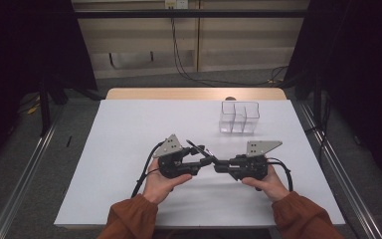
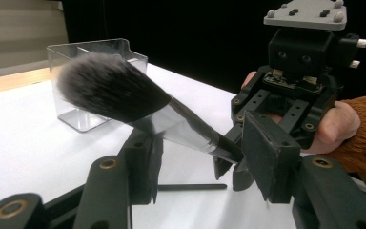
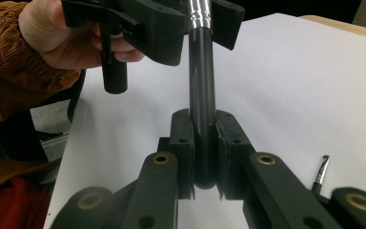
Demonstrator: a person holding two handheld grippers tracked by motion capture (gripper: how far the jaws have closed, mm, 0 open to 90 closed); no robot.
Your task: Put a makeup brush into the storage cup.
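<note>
While the right gripper (image 3: 204,143) has its fingers clenched on the black handle end of the makeup brush (image 2: 124,98), the left gripper (image 2: 200,162) pinches it at the ferrule, above the tabletop (image 1: 129,129). A clean handover wants one grip loosened only once the other is firm, then the bristles tipped toward the clear organizer (image 1: 238,117). Its compartments look empty, though glare blurs them; a thin second brush (image 3: 320,174) lies partly cut off.

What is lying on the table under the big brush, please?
A thin dark brush lies on the white table beneath the big brush; its left end is hidden behind the left tongs.
</note>
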